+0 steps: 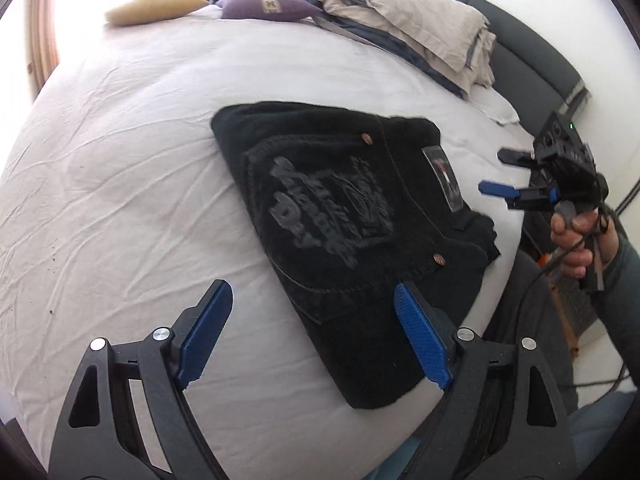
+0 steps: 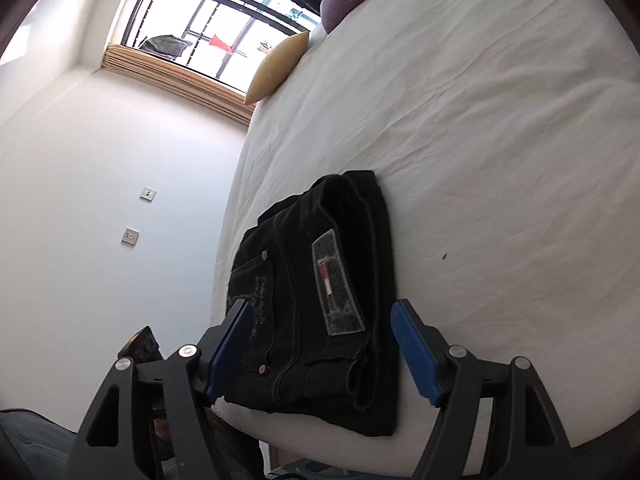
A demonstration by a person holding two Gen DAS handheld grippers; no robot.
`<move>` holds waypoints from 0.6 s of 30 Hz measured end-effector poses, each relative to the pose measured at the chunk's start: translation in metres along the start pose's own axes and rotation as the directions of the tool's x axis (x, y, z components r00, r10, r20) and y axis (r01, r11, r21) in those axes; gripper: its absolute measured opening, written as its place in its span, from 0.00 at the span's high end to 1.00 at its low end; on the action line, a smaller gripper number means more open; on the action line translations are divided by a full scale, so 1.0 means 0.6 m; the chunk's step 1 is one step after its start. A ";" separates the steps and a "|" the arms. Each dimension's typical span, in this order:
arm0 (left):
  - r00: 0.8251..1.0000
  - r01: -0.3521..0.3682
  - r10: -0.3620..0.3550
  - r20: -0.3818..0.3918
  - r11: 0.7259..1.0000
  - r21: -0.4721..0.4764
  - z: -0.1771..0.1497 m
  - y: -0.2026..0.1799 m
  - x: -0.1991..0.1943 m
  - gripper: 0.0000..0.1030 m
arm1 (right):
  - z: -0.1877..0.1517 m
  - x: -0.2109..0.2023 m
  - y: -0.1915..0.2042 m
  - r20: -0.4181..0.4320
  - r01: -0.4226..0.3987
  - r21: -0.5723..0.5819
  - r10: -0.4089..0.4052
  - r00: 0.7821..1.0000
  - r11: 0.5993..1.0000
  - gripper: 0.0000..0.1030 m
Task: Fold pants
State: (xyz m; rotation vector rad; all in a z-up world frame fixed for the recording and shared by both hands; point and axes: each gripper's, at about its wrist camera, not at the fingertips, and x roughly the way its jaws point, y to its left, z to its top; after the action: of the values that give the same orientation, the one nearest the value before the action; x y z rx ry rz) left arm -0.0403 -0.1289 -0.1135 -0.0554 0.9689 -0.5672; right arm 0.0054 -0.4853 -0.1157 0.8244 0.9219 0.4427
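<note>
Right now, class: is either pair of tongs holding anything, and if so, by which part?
Nothing is held. The left tongs and right tongs both stand open, clear of the folded black denim pants on the white bed sheet.

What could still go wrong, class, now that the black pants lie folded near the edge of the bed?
1. The folded pants lie close to the bed's edge; a nudge could send them over.
2. Both the left claw and the right claw are open and close to the pants; a finger could catch the fabric and undo the fold.
</note>
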 end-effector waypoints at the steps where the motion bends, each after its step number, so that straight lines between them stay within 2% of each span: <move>1: 1.000 0.011 -0.011 -0.001 0.999 -0.038 0.013 0.011 0.005 0.19 | 0.011 0.010 -0.005 -0.016 0.003 -0.002 -0.003 1.000 1.000 0.27; 5: 0.995 0.060 -0.068 -0.070 0.991 -0.120 0.062 0.036 0.053 0.19 | 0.043 0.069 -0.025 -0.096 0.033 0.026 -0.030 0.995 0.999 0.27; 7: 0.987 0.097 -0.118 -0.113 0.980 -0.174 0.066 0.048 0.084 0.19 | 0.048 0.095 -0.028 -0.120 0.034 0.020 -0.032 0.992 0.999 0.27; 9: 0.982 0.120 -0.151 -0.117 0.964 -0.237 0.070 0.063 0.098 0.17 | 0.051 0.118 -0.017 -0.133 0.032 -0.004 -0.032 0.991 0.999 0.27; 11: 0.980 0.122 -0.155 -0.127 0.964 -0.236 0.080 0.062 0.104 0.18 | 0.052 0.125 -0.012 -0.141 0.039 -0.013 -0.041 0.989 0.999 0.27; 12: 0.979 0.116 -0.150 -0.142 0.968 -0.222 0.086 0.057 0.108 0.19 | 0.052 0.132 -0.007 -0.148 0.047 -0.020 -0.050 0.988 0.999 0.31; 14: 0.976 0.117 -0.149 -0.160 0.973 -0.198 0.096 0.046 0.115 0.38 | 0.050 0.147 0.005 -0.170 0.088 -0.035 -0.093 0.981 0.996 0.46; 15: 0.976 0.097 -0.133 -0.171 0.974 -0.202 0.101 0.042 0.119 0.40 | 0.051 0.152 0.009 -0.180 0.116 -0.041 -0.122 0.976 0.992 0.53; 16: 0.977 0.085 -0.122 -0.175 0.975 -0.205 0.104 0.037 0.122 0.47 | 0.051 0.154 0.012 -0.185 0.132 -0.044 -0.138 0.973 0.990 0.60; 17: 0.978 0.072 -0.108 -0.177 0.978 -0.194 0.108 0.029 0.123 0.54 | 0.049 0.156 0.025 -0.183 0.178 -0.074 -0.189 0.965 0.981 0.63; 18: 0.980 0.064 -0.095 -0.175 0.982 -0.175 0.112 0.020 0.121 0.58 | 0.049 0.156 0.025 -0.183 0.178 -0.074 -0.189 0.965 0.981 0.66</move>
State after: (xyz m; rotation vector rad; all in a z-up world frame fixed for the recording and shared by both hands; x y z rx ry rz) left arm 0.0495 -0.1669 -0.1338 -0.1974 1.1968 -0.5693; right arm 0.0810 -0.4273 -0.1424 0.6447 1.1463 0.3881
